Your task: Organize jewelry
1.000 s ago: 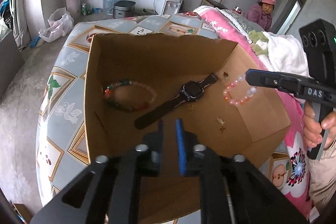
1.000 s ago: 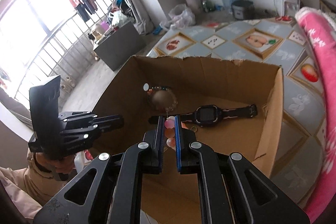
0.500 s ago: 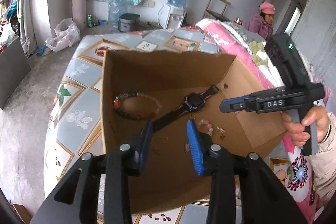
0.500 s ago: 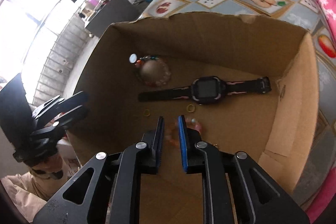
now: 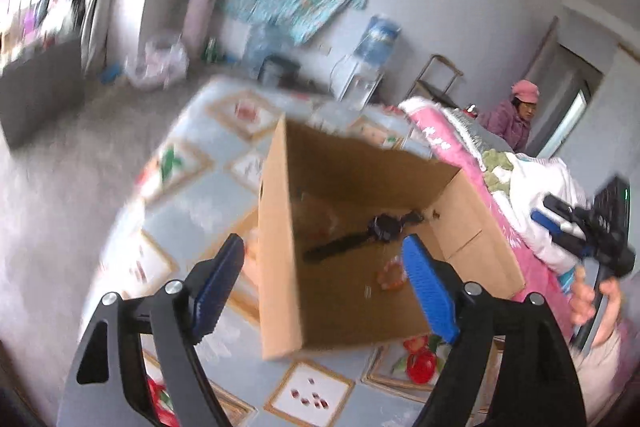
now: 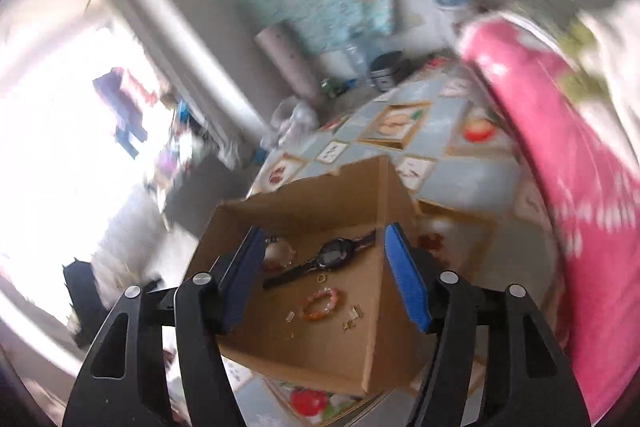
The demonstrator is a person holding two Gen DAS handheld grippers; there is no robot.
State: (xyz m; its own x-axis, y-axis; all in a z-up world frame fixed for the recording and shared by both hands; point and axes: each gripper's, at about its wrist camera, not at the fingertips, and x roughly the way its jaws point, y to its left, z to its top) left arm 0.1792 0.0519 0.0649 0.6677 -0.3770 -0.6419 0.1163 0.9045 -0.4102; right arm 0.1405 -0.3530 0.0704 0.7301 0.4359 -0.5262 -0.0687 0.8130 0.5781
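An open cardboard box stands on the patterned bed sheet. On its floor lie a black watch, a pink bead bracelet, a multicoloured bracelet and small gold pieces. My left gripper hovers before the box's near left corner, jaws opening, nothing held between them. My right gripper hangs back above the box's near corner, jaws opening and empty. The left wrist view shows it at far right in a hand.
A pink blanket and white bedding are piled beside the box on the right. The fruit-print sheet surrounds the box. A person in a pink hat sits at the back right. A water dispenser stands by the wall.
The right gripper let go of the pink bead bracelet, which now lies on the box floor. Both grippers opened wide and drew back from the box; the views are blurred by motion.
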